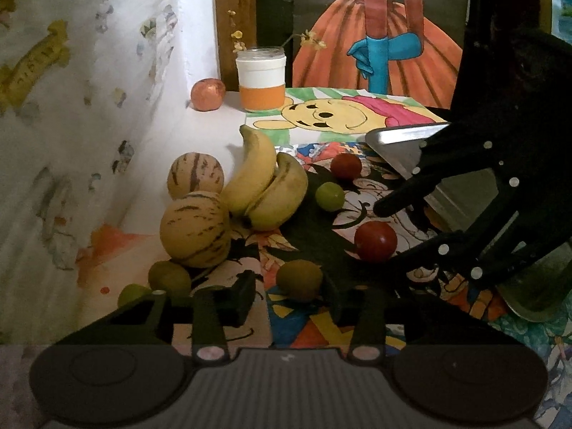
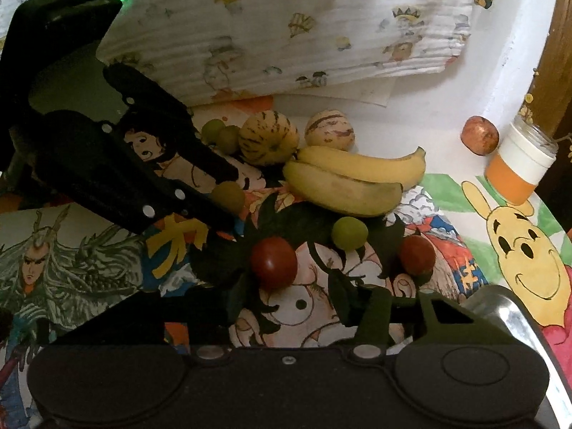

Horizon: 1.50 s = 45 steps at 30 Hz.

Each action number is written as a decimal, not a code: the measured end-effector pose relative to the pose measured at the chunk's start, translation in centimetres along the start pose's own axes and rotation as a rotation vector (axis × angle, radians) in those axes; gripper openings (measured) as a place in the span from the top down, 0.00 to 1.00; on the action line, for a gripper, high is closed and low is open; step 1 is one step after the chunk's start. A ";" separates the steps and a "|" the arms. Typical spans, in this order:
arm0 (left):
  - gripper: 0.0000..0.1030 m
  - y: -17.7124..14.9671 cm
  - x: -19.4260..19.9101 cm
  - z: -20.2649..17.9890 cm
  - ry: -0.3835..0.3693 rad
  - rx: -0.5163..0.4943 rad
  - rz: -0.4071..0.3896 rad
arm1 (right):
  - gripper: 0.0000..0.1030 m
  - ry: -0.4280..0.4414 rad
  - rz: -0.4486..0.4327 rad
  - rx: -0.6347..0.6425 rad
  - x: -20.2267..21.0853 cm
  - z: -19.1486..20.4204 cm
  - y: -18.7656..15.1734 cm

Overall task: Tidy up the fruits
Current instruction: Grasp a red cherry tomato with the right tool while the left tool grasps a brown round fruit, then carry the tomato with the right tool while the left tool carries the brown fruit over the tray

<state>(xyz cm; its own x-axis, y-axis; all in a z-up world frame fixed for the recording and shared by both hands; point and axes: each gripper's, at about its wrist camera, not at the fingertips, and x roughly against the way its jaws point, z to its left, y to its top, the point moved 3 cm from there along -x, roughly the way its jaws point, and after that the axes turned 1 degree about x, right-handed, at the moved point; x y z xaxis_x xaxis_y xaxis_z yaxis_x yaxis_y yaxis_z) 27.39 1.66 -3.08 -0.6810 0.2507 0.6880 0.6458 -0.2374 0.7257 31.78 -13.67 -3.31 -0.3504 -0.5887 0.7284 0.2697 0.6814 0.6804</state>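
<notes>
Your left gripper had its fingers spread around a green fruit, with two more green fruits crowding its left side. Just beyond those, two striped melons and a pair of bananas formed a wall toward the draped cloth. Your right gripper faced a red tomato sitting between its open fingertips. Bare drawing paper lay below that tomato. A second tomato and a green fruit stood a little apart behind it. A metal tray blocked the right edge, seemingly under the right gripper.
</notes>
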 end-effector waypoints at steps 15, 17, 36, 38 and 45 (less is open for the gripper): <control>0.70 0.2 -0.2 0.5 -0.013 0.058 0.008 | 0.69 0.039 -0.033 -0.031 -0.8 0.0 0.0; 0.70 0.3 -0.1 0.5 -0.009 0.072 0.008 | 0.69 0.036 -0.038 -0.042 -0.7 -0.1 -0.1; 0.70 5.4 -0.1 -3.4 -0.056 0.217 -0.113 | 0.69 -0.196 -0.155 -0.287 6.4 -5.8 -3.6; 0.70 6.3 -0.7 -4.1 -0.067 0.233 -0.125 | 0.69 -0.246 -0.155 -0.318 7.2 -6.9 -4.3; 0.70 7.8 -3.6 -7.3 -0.112 0.237 -0.114 | 0.69 -0.397 -0.136 -0.453 8.9 -10.8 -7.5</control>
<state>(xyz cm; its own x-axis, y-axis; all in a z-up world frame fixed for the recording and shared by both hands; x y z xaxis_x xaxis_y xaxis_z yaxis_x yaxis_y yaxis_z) 32.34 -7.96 0.14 -0.7203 0.3684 0.5877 0.6387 0.0216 0.7692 36.34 -28.76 -1.04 -0.6922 -0.3911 0.6066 0.5227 0.3079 0.7950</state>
